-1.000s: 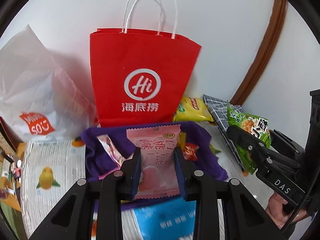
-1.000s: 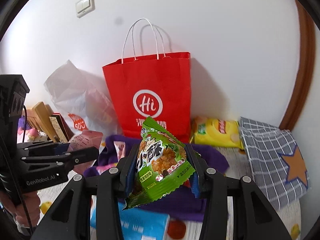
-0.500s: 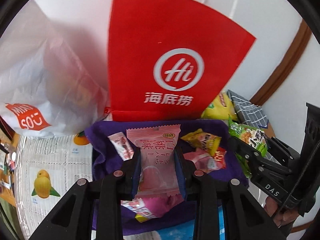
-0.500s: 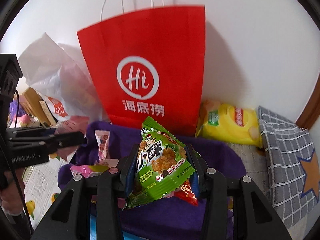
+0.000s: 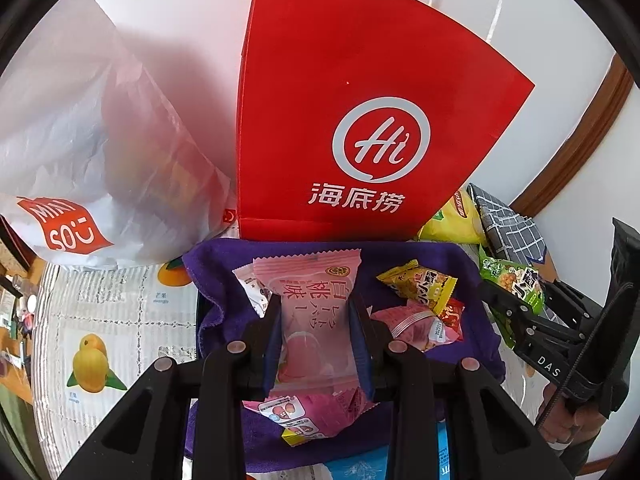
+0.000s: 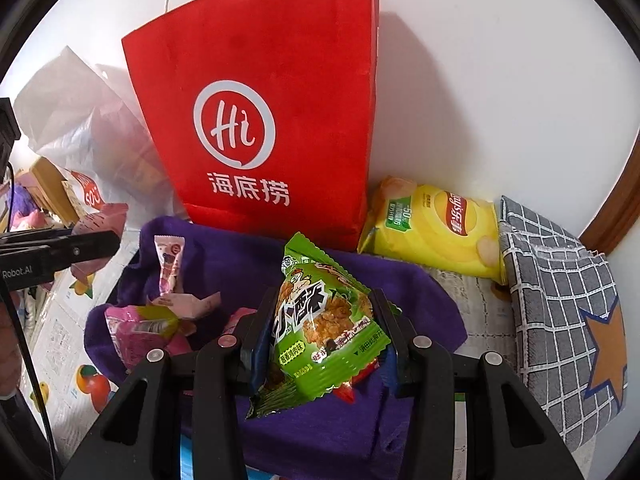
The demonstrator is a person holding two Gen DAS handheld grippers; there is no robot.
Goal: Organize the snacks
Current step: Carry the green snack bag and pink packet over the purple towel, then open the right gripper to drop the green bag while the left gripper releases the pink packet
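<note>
My left gripper [image 5: 314, 312] is shut on a pink peach snack packet [image 5: 308, 308], held just above a purple cloth-lined basket [image 5: 472, 268] with several small snack packets [image 5: 416, 286] inside. My right gripper [image 6: 324, 320] is shut on a green snack packet [image 6: 324, 320] over the same purple basket [image 6: 420, 284]. The right gripper also shows at the right of the left wrist view [image 5: 516, 300], and the left one at the left edge of the right wrist view [image 6: 92, 244]. A red paper bag [image 5: 360, 120] stands right behind the basket.
A white plastic Miniso bag [image 5: 80, 160] lies left of the red bag. A yellow chips bag [image 6: 436, 228] and a grey checked pouch [image 6: 560, 300] lie to the right. A fruit-print tablecloth [image 5: 120, 320] covers the table; the wall is close behind.
Both grippers have moved forward and down with their packets toward the purple basket and the red bag, which now fills more of both views.
</note>
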